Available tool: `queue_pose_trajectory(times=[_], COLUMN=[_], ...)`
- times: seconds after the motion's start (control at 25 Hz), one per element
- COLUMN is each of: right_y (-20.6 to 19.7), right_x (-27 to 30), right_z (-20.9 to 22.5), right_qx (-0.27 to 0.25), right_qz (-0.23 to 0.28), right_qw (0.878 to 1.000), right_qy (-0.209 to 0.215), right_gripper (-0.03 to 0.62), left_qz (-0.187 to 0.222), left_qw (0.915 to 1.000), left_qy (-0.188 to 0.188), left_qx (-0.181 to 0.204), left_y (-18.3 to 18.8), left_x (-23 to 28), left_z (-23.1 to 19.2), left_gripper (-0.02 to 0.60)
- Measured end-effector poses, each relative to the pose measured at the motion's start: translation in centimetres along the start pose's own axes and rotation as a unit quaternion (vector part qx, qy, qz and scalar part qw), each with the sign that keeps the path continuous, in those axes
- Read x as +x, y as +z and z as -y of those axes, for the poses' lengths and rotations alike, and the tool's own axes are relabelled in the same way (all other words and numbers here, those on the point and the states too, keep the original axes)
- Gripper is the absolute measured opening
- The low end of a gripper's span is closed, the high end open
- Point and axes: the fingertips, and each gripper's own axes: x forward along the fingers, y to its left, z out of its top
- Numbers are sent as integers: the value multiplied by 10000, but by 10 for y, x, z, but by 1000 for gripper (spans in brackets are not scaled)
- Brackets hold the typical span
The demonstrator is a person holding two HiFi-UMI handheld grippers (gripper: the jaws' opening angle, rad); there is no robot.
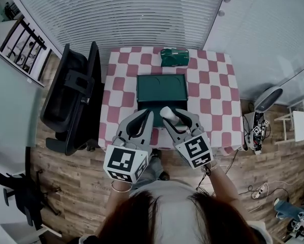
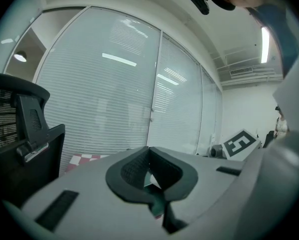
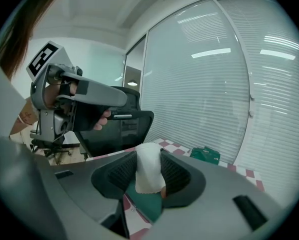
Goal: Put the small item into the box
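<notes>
While I hover at the near edge of the table (image 1: 213, 85), my notes:
Small item (image 3: 148, 166): white, looks soft and light, likely squashes; gripped mid-body, in the air by the near edge of the box (image 1: 162, 88).
Right gripper (image 1: 176, 117): clamped on the small item.
Left gripper (image 1: 147, 115): jaws together, empty.
Writing: none readable on item or box; only square markers on the grippers.

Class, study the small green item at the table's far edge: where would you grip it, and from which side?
Probably at the middle of the green item, across its short span, coming from above on the near side. It lies low with its long side along the far edge of the table, so jaws closing front to back span the narrower way. The right gripper holds a white item.
</notes>
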Motion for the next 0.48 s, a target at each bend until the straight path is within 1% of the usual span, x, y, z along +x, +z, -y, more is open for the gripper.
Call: queue_pose_trajectory(times=[0.48], right_y=[-33], right_x=[35], right_z=[4], right_qx=[-310], right_qz=[-482], right_qw=[9980], right_qy=[250], right_gripper=[170], left_qz=[-78], left_qw=[9999], left_qy=[-28], left_qx=[-71], left_y=[-5], left_x=[14], left_z=[-15], left_gripper=[8])
